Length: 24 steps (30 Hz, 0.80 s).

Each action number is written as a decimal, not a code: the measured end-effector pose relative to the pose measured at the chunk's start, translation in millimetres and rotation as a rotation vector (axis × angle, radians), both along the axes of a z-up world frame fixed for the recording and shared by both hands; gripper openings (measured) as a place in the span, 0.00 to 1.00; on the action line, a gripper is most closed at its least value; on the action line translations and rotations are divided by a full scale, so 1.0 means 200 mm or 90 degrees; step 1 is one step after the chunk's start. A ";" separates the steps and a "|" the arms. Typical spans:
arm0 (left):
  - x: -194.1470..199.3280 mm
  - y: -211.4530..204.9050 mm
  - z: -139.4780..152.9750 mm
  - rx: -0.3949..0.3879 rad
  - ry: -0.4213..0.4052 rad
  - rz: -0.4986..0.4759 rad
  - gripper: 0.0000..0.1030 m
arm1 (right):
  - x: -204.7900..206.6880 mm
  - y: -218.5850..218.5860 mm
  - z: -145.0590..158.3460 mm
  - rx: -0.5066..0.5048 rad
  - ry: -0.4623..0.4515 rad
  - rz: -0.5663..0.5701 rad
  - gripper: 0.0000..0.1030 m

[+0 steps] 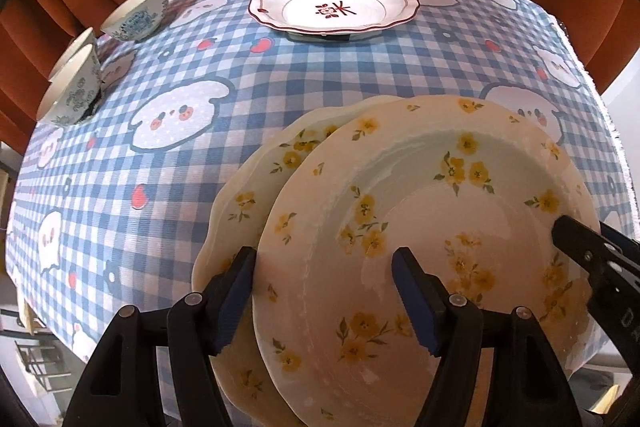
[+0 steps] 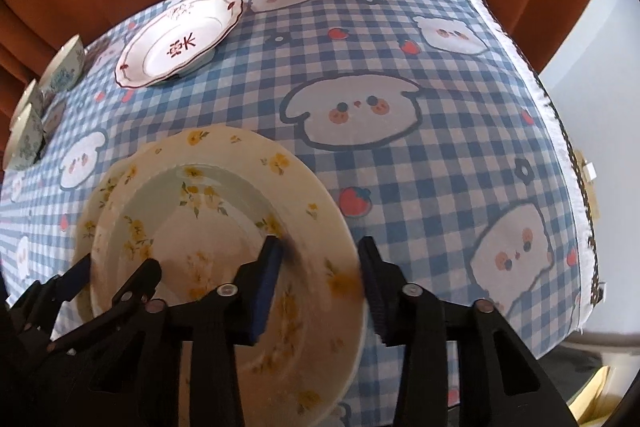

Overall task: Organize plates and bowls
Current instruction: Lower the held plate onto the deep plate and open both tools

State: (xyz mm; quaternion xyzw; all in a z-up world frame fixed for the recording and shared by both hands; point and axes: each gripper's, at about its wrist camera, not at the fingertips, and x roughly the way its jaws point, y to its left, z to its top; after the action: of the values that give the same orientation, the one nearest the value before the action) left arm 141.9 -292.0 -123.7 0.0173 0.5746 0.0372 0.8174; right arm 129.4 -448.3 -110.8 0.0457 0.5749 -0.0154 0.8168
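Plates number three on the table (image 1: 200, 75): two cream plates with yellow flowers at the near side and one white plate with a dark red rim (image 1: 334, 2) at the far side. The upper yellow-flowered plate (image 1: 420, 227) lies on the lower yellow-flowered plate (image 1: 256, 171), shifted a little to the right, so the lower one shows along the left edge. Bowls number three as well, white with blue-green pattern, at the far left edge of the table: a single bowl (image 1: 138, 13) and, near it, a stacked pair of bowls (image 1: 72, 87).

Both grippers point steeply down at the plate stack. The left gripper (image 1: 324, 291) is spread wide over the left rim of the upper plate; one finger is outside the rim, the other over the inside, and the pads do not press it. The right gripper (image 2: 320, 279) straddles the right rim of the same plate, with its jaws not fully together; the rim is blurred there, so I cannot tell if the pads touch it.

The white plate carries red markings in its center, like characters, but they cannot be read. The table has a blue checked cloth with white bear faces and strawberries.
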 end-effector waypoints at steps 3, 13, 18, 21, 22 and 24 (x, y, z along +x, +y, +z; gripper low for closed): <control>-0.01 -0.01 0.01 0.017 0.004 0.002 0.68 | 0.00 0.01 -0.01 0.000 0.002 0.010 0.37; -0.05 0.07 0.09 0.010 -0.011 0.039 0.66 | 0.02 0.05 -0.07 0.038 0.029 0.043 0.37; -0.06 0.06 0.10 0.004 -0.010 0.037 0.66 | 0.03 0.11 -0.08 0.032 0.031 0.055 0.39; -0.08 0.05 0.10 0.003 -0.011 0.024 0.66 | 0.03 0.11 -0.09 0.027 0.025 0.046 0.40; -0.08 0.05 0.10 0.003 -0.011 0.020 0.66 | 0.02 0.11 -0.09 0.027 0.023 0.044 0.41; -0.08 0.05 0.11 -0.003 -0.015 0.010 0.66 | 0.02 0.11 -0.08 0.022 0.018 0.039 0.41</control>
State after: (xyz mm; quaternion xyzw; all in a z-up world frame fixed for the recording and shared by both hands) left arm 126.0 -281.2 -101.2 0.0105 0.5650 0.0427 0.8239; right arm 133.4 -425.4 -127.8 0.0420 0.5878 0.0191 0.8077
